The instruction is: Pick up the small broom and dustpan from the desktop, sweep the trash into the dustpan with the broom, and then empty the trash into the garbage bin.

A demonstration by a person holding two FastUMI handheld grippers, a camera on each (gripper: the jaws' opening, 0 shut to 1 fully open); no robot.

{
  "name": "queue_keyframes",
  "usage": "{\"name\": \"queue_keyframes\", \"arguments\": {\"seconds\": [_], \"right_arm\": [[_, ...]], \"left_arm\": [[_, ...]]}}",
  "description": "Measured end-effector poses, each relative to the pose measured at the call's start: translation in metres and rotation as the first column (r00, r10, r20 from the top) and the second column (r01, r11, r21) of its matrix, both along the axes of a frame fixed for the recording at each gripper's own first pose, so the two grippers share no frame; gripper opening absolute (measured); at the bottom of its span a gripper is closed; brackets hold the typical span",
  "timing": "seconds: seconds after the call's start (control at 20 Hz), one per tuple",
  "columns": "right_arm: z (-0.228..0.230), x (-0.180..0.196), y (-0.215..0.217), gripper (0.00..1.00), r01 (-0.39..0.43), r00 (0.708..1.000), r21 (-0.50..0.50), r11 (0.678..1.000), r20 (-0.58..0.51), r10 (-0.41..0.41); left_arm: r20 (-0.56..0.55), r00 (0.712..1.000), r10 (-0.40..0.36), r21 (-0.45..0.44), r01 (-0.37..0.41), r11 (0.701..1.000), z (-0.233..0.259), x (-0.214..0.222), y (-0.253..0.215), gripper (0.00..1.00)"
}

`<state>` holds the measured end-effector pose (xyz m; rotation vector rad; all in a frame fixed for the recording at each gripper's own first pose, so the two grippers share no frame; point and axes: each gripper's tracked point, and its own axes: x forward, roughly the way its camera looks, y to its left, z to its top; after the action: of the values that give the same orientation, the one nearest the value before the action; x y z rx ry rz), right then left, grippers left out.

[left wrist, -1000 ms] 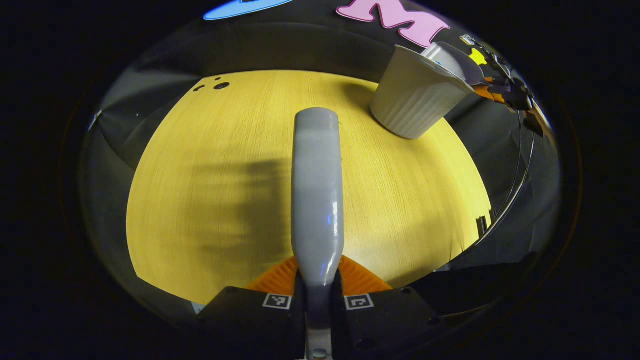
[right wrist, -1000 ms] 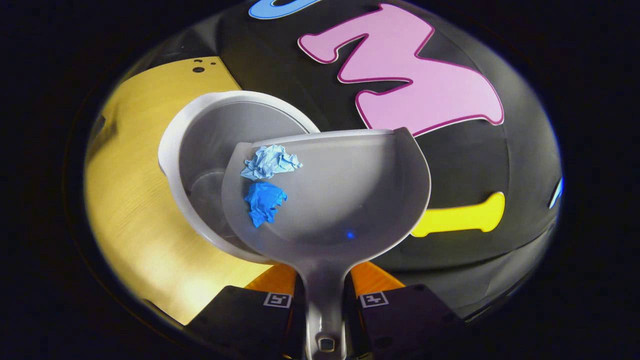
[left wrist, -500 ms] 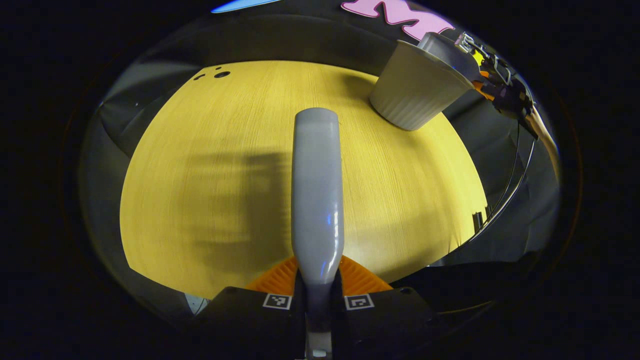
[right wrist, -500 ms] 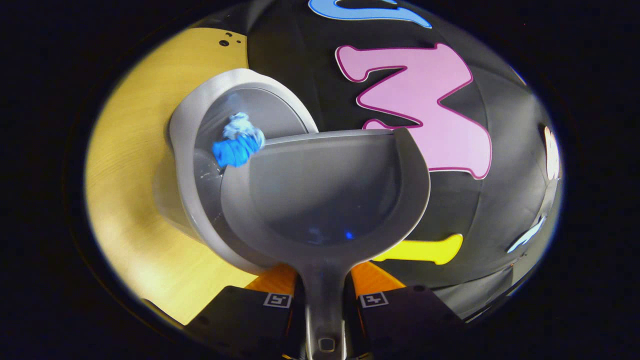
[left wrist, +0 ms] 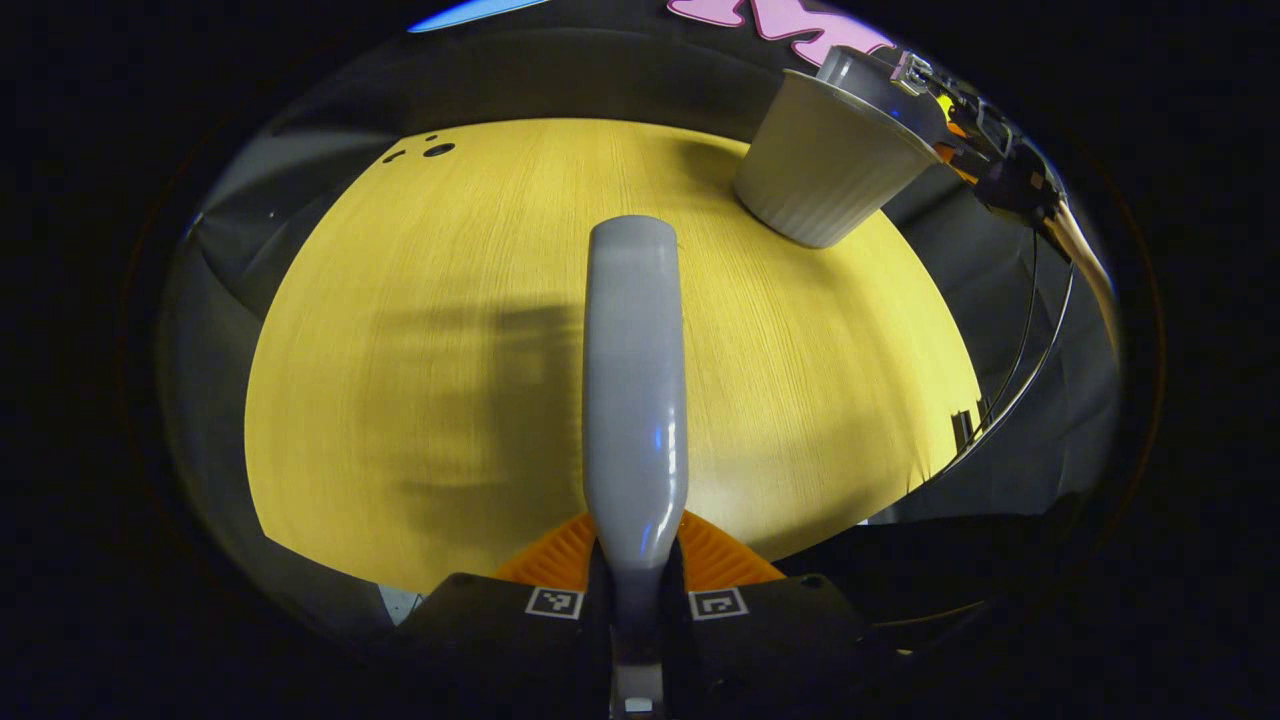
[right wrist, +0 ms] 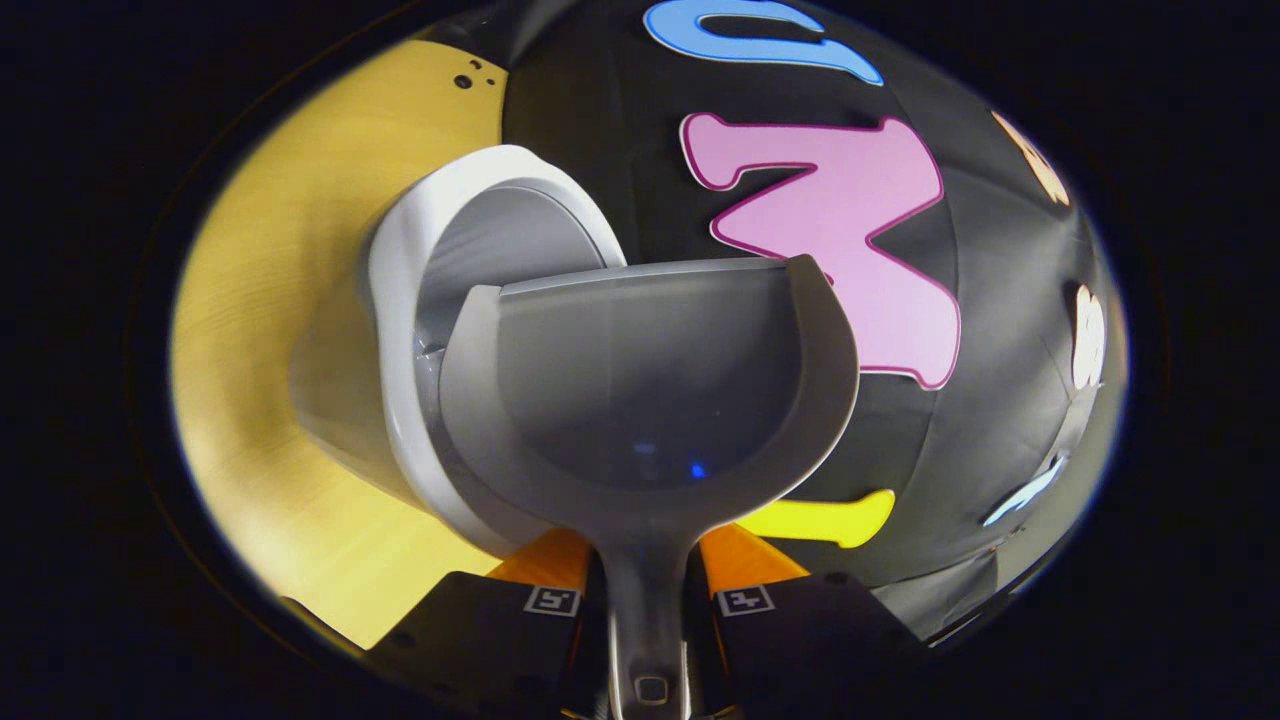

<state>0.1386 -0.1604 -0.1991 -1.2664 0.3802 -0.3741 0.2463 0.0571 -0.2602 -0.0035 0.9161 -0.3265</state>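
Dustpan (right wrist: pixel 650 400) sits straight ahead of the right gripper (right wrist: pixel 648 590), its handle clamped between the 2 fingers and its scoop tipped over the open mouth of the white bin (right wrist: pixel 400 300), which stands on the yellow desk (right wrist: pixel 260 300). Nothing lies in the scoop. Broom (left wrist: pixel 635 380) runs forward from the left gripper (left wrist: pixel 636 585), its grey handle pinched between both fingers, above the desk. In the left gripper view the bin (left wrist: pixel 820 170) stands at the desk's far right.
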Motion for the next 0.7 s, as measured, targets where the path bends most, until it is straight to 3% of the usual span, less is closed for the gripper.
{"name": "queue_keyframes", "arguments": {"seconds": [0.15, 0.35, 0.7], "right_arm": [[-0.003, -0.001, -0.003, 0.34, 0.035, 0.999, 0.204, 0.978, 0.002, -0.036], [0.008, -0.004, -0.001, 0.35, 0.046, 0.998, 0.439, 0.897, 0.020, -0.061], [0.047, -0.022, 0.037, 0.35, -0.061, 0.995, 0.661, 0.748, 0.096, -0.004]], "left_arm": [[0.007, 1.000, 0.019, -0.006, -0.019, 1.000, -0.002, 0.001, -0.002, 0.24], [0.029, 0.999, 0.032, -0.012, -0.031, 0.999, -0.001, 0.004, -0.004, 0.27], [0.086, 0.995, 0.055, -0.008, -0.055, 0.998, 0.010, 0.008, -0.004, 0.24]]}}
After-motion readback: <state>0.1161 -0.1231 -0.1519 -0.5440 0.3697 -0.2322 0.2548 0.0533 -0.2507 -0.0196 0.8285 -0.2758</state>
